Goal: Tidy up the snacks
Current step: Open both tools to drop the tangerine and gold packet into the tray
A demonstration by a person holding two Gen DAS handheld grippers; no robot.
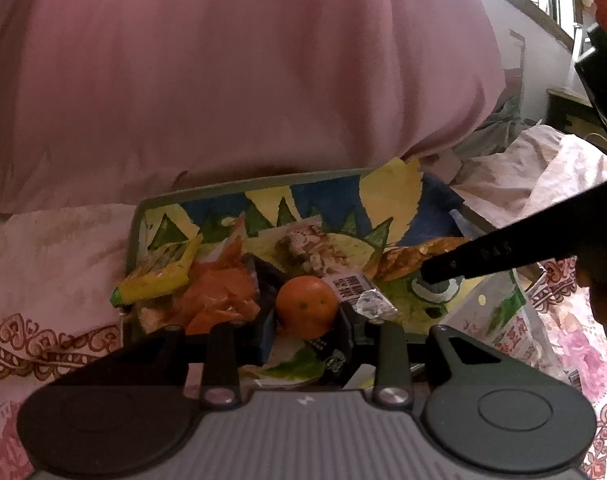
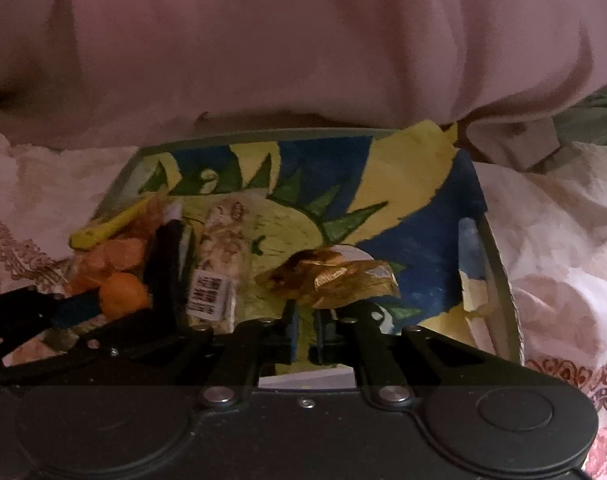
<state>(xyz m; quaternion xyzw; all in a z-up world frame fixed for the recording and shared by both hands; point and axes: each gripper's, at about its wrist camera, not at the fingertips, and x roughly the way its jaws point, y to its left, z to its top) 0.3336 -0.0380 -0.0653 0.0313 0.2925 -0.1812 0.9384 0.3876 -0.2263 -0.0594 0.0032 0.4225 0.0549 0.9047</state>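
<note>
Though blurred: one orange [image 1: 306, 306], perhaps five packets [image 2: 335, 280].

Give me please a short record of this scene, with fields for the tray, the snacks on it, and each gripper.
surface: bedding with pink floral print
tray: painted tray, blue, yellow and green, grey rim
left gripper: shut on the orange fruit, over the tray's near part
right gripper: jaws slightly apart, nothing between them, just behind the gold wrapper
other snacks: yellow packet, orange wrappers, clear packet with barcode label
behind tray: pink cloth
</note>
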